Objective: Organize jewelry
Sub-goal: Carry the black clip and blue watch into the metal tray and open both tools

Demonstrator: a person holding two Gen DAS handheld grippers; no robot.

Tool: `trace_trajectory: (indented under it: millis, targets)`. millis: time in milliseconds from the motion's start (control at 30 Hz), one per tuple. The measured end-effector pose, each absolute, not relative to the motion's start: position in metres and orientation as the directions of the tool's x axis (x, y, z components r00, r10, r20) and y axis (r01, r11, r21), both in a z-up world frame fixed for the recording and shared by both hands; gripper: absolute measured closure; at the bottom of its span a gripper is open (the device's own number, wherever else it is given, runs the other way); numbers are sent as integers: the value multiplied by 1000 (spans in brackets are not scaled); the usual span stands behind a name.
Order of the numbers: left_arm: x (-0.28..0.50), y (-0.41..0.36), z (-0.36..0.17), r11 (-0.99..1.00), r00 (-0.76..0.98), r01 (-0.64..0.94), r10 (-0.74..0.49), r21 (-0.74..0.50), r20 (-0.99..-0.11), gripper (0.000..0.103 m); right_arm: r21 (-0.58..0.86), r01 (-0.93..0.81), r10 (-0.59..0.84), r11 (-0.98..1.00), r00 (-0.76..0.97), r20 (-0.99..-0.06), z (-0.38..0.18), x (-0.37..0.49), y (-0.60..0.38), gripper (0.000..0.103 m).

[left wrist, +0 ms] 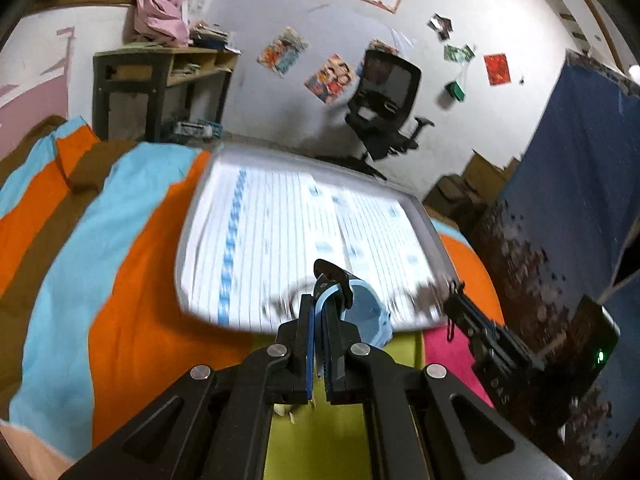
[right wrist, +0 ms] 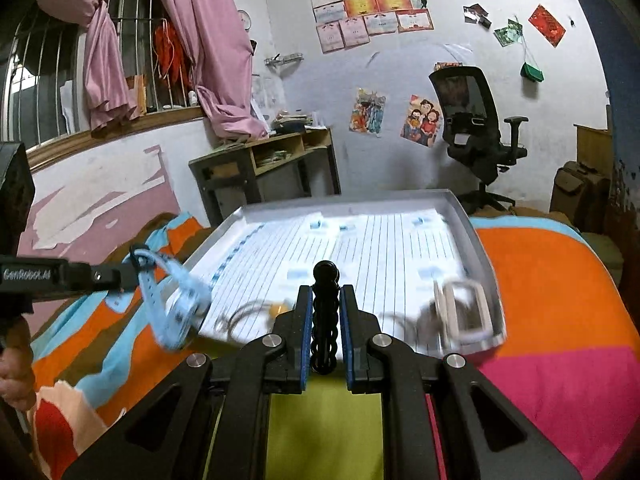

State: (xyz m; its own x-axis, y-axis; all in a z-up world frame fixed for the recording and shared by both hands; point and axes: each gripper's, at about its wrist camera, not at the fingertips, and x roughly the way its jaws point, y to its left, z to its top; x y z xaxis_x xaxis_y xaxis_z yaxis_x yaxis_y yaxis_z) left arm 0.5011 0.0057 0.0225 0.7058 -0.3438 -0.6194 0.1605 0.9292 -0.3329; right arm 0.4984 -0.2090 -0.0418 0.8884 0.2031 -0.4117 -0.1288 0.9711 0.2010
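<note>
My left gripper (left wrist: pixel 321 300) is shut on the strap of a light blue watch (left wrist: pixel 366 312), held above the near edge of a shallow white tray (left wrist: pixel 434 224) lined with ruled paper. From the right wrist view the left gripper (right wrist: pixel 130 273) comes in from the left with the blue watch (right wrist: pixel 178 304) dangling over the tray's near left corner. My right gripper (right wrist: pixel 325 294) is shut on a black beaded bracelet (right wrist: pixel 324 320). A white watch (right wrist: pixel 464 316) and a thin wire bangle (right wrist: pixel 244 316) lie blurred in the tray (right wrist: pixel 478 220).
The tray rests on a bed with an orange, blue and brown striped cover (left wrist: pixel 132 248). A black office chair (right wrist: pixel 476 132) and a wooden desk (right wrist: pixel 264 160) stand against the far wall. A dark blue panel (left wrist: pixel 572 160) rises on the right.
</note>
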Motion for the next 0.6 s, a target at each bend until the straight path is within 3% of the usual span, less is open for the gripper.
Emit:
trace_trajectory:
  millis: [500,600]
  targets:
    - [569,5,-24,955,696,95,-265,-280,-667,98,236,-148,254,961,811,-527,-90,570,-184,91]
    - [570,8,-27,963,697,77,-236,-257,-677,95,236,-135,244,962,809,-534,-92,574,-183,86]
